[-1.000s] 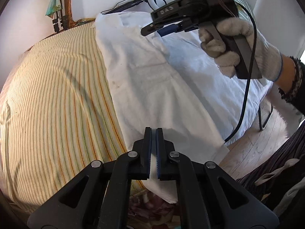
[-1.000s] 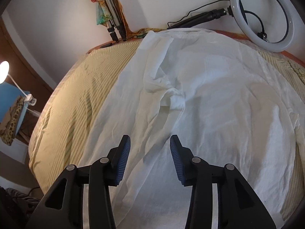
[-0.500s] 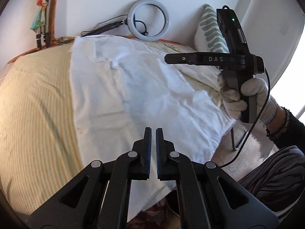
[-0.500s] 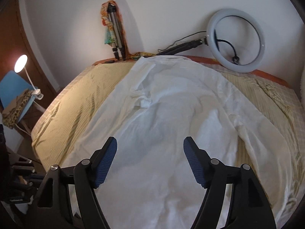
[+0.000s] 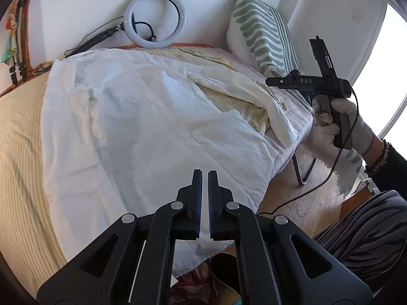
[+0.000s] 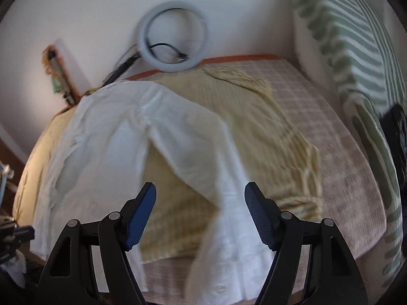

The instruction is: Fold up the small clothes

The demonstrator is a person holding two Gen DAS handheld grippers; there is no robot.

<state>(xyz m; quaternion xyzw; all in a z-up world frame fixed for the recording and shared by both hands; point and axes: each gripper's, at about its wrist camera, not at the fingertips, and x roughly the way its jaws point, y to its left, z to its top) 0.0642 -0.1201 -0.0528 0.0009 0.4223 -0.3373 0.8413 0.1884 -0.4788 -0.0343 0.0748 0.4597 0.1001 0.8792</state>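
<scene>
Item 1, white garment (image 5: 142,127): lying spread across the bed (image 5: 23,137), its near edge hanging over the bedside. 1 long part, a sleeve (image 6: 203,137) by our reading, is trailing diagonally toward the near right corner, apart from the body cloth. No fold is in place yet; we are judging the step as laying out and choosing a first hold.

Item 2, left hand-held gripper (image 5: 205,175): its jaws are standing together with nothing between them, hanging above the near hem, touching no cloth that we can make out.

Item 3, right hand-held gripper (image 6: 200,193): its jaws have just been opening and are now standing wide apart, empty, hovering over the sleeve near the bedside. In the left view it is sitting in a gloved hand (image 5: 338,122) off the right edge of the bed.

Next move, as we are judging it: the right jaws need to come down on the sleeve and pinch it, then carry it back across the body cloth; the left jaws must part before they can take a hem.

Item 4, surroundings: a yellow striped sheet (image 6: 203,96) and a checked cover (image 6: 338,167) are dressing the bed; a ring light (image 5: 155,19) is leaning on the far white wall; a green-striped cushion (image 5: 264,30) is standing at the far right; wooden floor (image 5: 297,203) is showing below.
</scene>
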